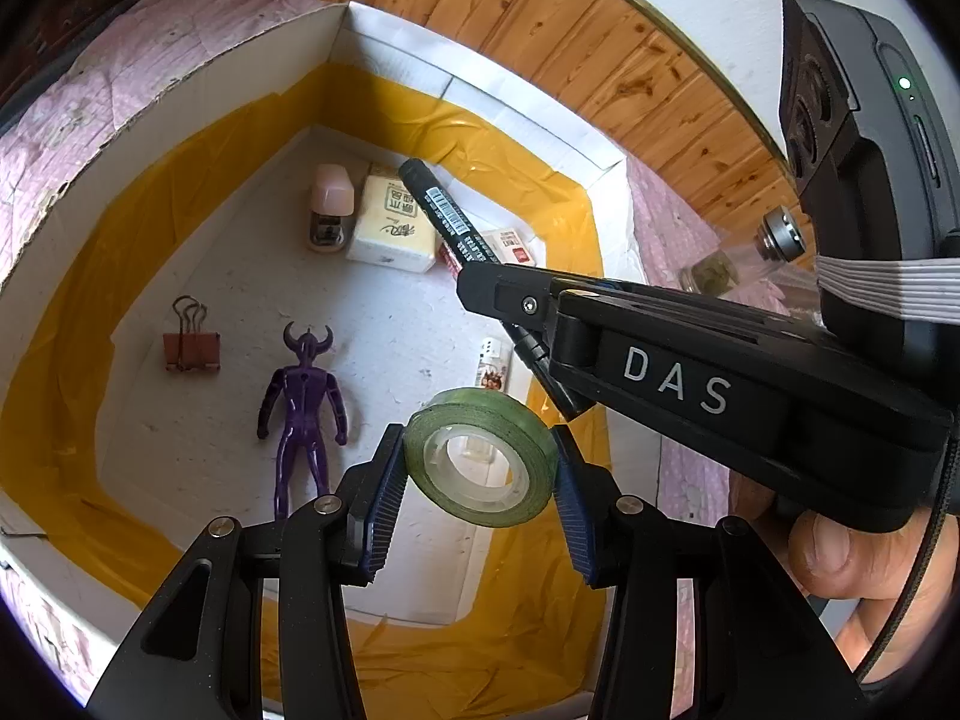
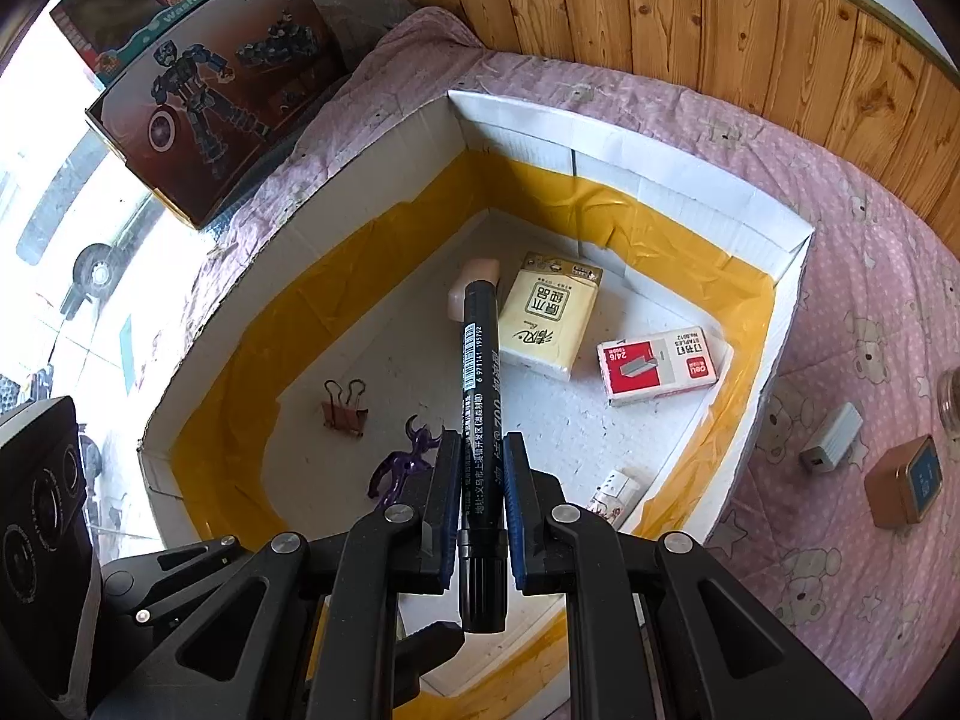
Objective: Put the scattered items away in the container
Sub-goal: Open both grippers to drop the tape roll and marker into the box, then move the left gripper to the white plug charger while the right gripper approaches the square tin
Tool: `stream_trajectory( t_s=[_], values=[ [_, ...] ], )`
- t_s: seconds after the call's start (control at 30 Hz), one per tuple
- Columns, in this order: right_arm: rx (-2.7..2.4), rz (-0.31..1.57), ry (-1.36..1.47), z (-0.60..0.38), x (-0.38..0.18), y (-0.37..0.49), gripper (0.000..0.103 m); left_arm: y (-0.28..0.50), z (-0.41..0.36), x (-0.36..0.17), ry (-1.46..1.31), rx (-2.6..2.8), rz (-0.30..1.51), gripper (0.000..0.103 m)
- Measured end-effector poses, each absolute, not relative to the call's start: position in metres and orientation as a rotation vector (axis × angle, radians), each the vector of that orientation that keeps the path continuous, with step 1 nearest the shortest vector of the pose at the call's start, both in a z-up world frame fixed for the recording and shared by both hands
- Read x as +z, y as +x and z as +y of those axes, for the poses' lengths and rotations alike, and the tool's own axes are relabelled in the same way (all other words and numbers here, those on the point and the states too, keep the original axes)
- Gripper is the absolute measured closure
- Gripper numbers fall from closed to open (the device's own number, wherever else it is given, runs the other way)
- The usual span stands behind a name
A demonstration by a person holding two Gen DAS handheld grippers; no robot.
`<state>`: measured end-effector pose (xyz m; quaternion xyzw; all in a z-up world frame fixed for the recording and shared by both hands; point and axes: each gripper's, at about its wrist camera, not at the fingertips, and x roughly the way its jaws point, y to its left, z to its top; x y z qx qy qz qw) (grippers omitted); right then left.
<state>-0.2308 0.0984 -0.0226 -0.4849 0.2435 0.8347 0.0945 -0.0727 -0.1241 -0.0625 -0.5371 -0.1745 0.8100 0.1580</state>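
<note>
Over the white yellow-taped cardboard box point(image 1: 384, 42), the left tool point(image 1: 480, 468) clamps a green tape roll point(image 1: 480, 459); the right tool point(image 2: 482, 480) pinches a black marker pen point(image 2: 480, 396).

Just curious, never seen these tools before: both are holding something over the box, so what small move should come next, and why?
Probably open the left hand-held gripper and let the tape roll drop. It hangs over the white box, above a bare patch of floor beside the purple figure. The right hand-held gripper could release its black marker afterwards.
</note>
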Motion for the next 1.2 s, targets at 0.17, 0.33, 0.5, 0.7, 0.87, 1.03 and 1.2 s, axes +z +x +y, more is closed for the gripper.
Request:
stream_trajectory(
  t_s=[0.17,0.33,0.5,0.7,0.87,1.03,1.2],
  values=[
    [2.461,0.731,-1.427,0.099,-0.024,-0.231,0.088,-0.075,-0.126,-0.062,-1.546,2.314,-0.519,0.053],
    [2.444,0.758,-1.404,0.103,-0.025,-0.229,0.087,-0.075,-0.128,-0.064,-1.564,2.301,-0.532,0.051],
    [2.446,0.776,-1.396,0.103,-0.024,-0.226,0.087,-0.074,-0.129,-0.064,-1.564,2.310,-0.543,0.051],
    [2.445,0.799,-1.391,0.101,-0.023,-0.221,0.087,-0.070,-0.127,-0.061,-1.554,2.301,-0.547,0.048],
    [2.437,0.836,-1.383,0.100,-0.024,-0.214,0.086,-0.069,-0.124,-0.058,-1.550,2.316,-0.543,0.047],
    [2.440,0.840,-1.372,0.098,-0.020,-0.205,0.086,-0.069,-0.129,-0.056,-1.554,2.356,-0.558,0.047],
    [2.457,0.844,-1.355,0.096,-0.013,-0.195,0.086,-0.068,-0.133,-0.049,-1.539,2.425,-0.549,0.047]
  ],
)
